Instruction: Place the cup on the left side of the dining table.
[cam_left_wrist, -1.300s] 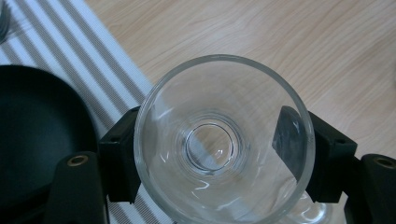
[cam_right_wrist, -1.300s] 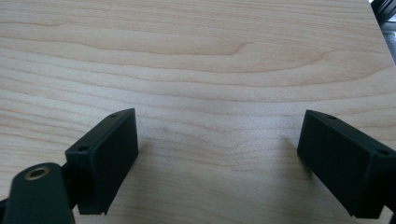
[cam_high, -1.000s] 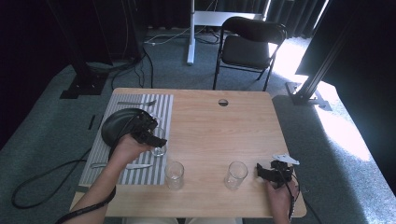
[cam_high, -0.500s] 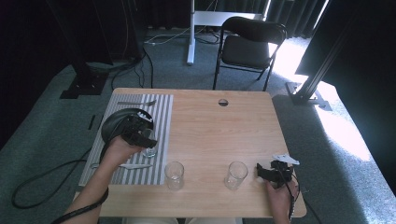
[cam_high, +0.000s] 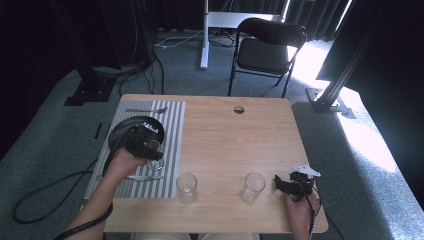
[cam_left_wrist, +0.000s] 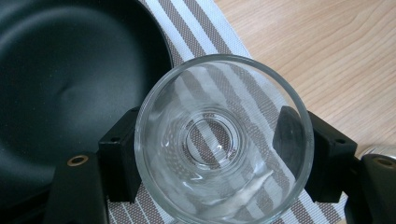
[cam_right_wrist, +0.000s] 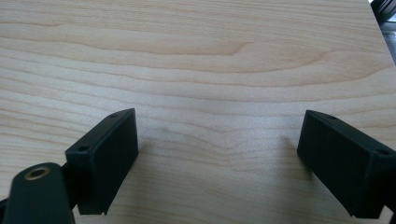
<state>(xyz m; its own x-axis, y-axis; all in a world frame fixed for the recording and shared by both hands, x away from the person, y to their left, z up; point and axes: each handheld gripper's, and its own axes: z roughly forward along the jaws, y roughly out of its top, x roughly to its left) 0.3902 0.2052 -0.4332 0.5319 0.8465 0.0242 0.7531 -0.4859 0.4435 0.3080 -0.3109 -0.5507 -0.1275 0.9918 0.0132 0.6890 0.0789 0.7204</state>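
So we've got the left gripper (cam_high: 150, 150) clamped on a clear glass (cam_left_wrist: 223, 140), one jaw each side of its wall, pads pressing in. We see it from above in the left gripper view: rim round, base ring visible thru the bottom, striped placemat (cam_left_wrist: 243, 65) showing underneath. The glass sits over the placemat's right part, just beside the black plate (cam_left_wrist: 70, 84), which is on its left in that view. Whether the glass base touches the mat or hangs just above it, we can't tell.

In the high view the held glass (cam_high: 156, 152) is at the plate's (cam_high: 125, 129) near-right edge, w/ a piece of cutlery (cam_high: 142, 177) lying on the mat nearer the person.

Our right gripper (cam_right_wrist: 217, 158) has its jaws wide apart, nothing between them, just bare wood of the table (cam_right_wrist: 196, 60). High view puts it (cam_high: 292, 186) near the table's front right corner, just right of one empty glass (cam_high: 252, 187); another empty glass (cam_high: 186, 187) stands further left, by the mat's corner.
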